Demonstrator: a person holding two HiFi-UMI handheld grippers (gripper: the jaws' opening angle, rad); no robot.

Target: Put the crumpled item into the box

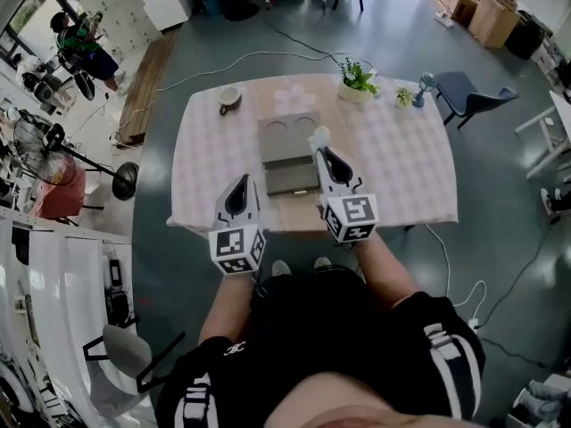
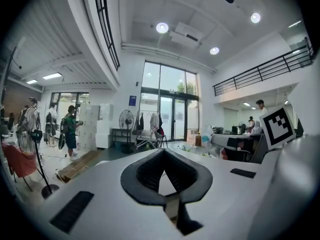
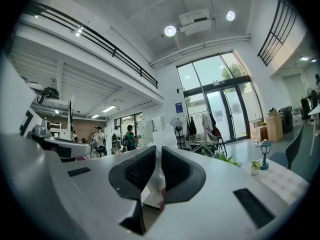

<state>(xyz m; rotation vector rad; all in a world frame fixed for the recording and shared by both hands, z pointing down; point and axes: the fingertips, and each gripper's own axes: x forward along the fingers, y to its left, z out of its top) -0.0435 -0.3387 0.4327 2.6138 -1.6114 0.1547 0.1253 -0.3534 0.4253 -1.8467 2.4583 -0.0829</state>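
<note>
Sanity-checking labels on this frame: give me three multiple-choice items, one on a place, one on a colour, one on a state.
1. Where on the table does the cup stand, in the head view?
A) far left
B) far right
C) near edge
2. What colour is the crumpled item?
A) red
B) white
C) black
3. What state is the right gripper in?
A) open, empty
B) shut, empty
C) shut on the crumpled item

Answers:
1 A: the cup sits near the far left corner.
2 B: a white wad sticks out past the jaws.
3 C: the right gripper view shows both pads pressing on it.
</note>
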